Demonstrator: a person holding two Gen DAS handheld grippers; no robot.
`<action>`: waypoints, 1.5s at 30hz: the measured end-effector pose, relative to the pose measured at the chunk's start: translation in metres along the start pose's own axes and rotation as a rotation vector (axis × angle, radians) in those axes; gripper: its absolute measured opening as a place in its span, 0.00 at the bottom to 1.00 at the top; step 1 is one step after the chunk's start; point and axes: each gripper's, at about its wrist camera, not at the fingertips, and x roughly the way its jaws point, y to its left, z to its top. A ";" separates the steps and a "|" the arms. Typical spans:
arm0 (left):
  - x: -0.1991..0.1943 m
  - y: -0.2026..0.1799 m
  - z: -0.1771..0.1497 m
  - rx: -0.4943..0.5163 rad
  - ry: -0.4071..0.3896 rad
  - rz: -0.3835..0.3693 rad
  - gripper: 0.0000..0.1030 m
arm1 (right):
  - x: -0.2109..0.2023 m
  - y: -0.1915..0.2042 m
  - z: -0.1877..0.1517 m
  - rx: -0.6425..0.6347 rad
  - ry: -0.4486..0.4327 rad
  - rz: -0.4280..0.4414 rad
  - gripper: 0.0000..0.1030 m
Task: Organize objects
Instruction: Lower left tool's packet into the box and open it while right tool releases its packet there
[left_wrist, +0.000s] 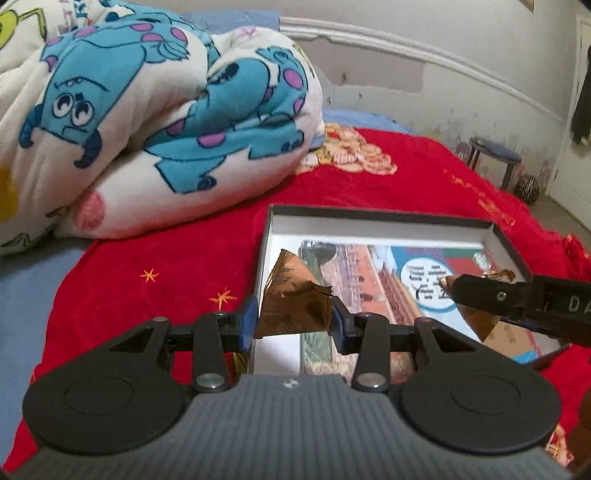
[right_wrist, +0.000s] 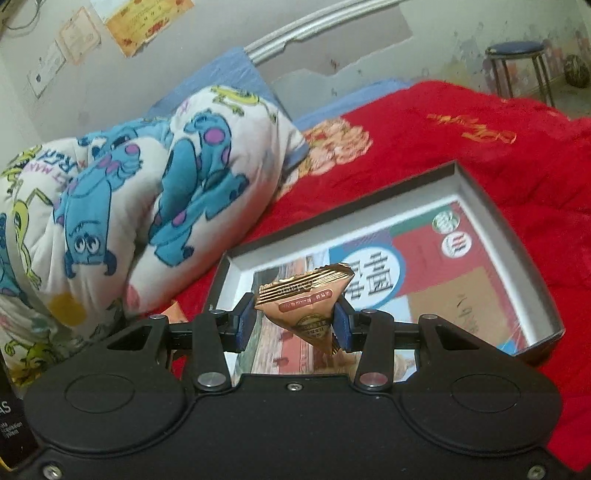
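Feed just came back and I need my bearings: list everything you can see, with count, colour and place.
Foil packets: two, copper-brown, pyramid-shaped; one in the left gripper, one in the right gripper, both above the box.
Box: one, open, dark rim, white walls, on the bedspread.
Printed card: one, multicoloured, flat in the box.
Bedspread: one, red with gold print, over the bed.
Blanket: one, white with blue monsters, bundled at the left.
Stool: one, blue seat, by the wall.
Ball: one, striped, on the floor beside the stool.
Wall papers: several, upper left.
Left gripper: black, blue pads, clamping a packet.
Right gripper: black, blue pads, clamping a packet.
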 end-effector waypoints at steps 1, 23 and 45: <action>0.002 -0.001 -0.001 0.006 0.010 -0.001 0.44 | 0.002 0.001 -0.002 -0.006 0.008 0.002 0.41; 0.020 -0.023 -0.017 0.080 0.111 -0.025 0.44 | 0.016 -0.001 -0.013 0.014 0.079 0.025 0.41; -0.003 0.029 0.007 0.049 0.147 -0.075 0.87 | 0.026 0.005 -0.016 -0.011 0.119 0.045 0.41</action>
